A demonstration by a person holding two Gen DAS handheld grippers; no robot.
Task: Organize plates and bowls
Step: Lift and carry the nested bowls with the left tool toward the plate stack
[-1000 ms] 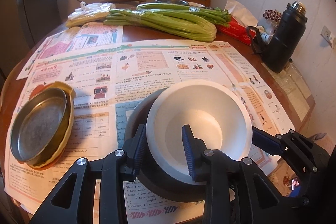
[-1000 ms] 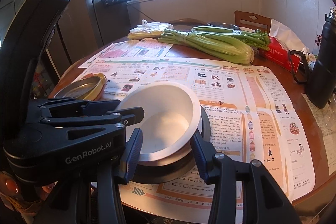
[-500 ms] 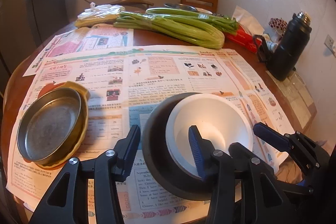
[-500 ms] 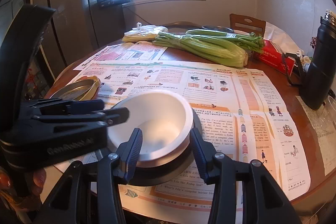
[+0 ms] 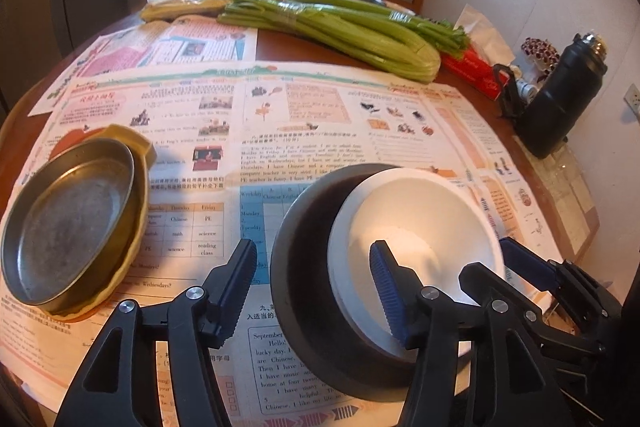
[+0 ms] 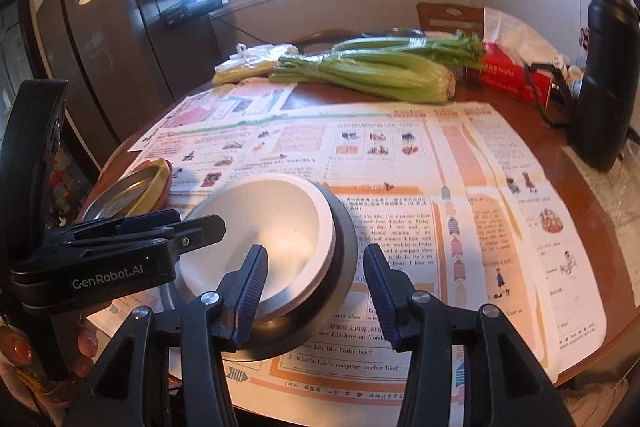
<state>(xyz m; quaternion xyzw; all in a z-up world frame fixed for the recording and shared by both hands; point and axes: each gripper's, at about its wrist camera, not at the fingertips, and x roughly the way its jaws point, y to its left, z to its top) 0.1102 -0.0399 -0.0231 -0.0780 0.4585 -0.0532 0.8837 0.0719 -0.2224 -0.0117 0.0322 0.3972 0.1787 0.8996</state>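
1. My left gripper [image 5: 313,255] has just been opening. It is half wide, one finger inside the white bowl [image 5: 420,227], the other outside the dark bowl [image 5: 296,287], pressing neither.
2. My right gripper [image 6: 315,253] is nearly closed, pinching the opposite walls of both bowls.
3. The white bowl sits nested and tilted in the dark bowl, on the newspaper [image 5: 320,131] near the table's front edge.
4. I'd lift the left claw straight up (dragging the inner finger could tip the white bowl).
5. Then I'd let go on the right slowly, so the bowl settles level.
6. The metal dish [image 5: 68,227] sits in the yellow dish [image 5: 138,227], well apart.
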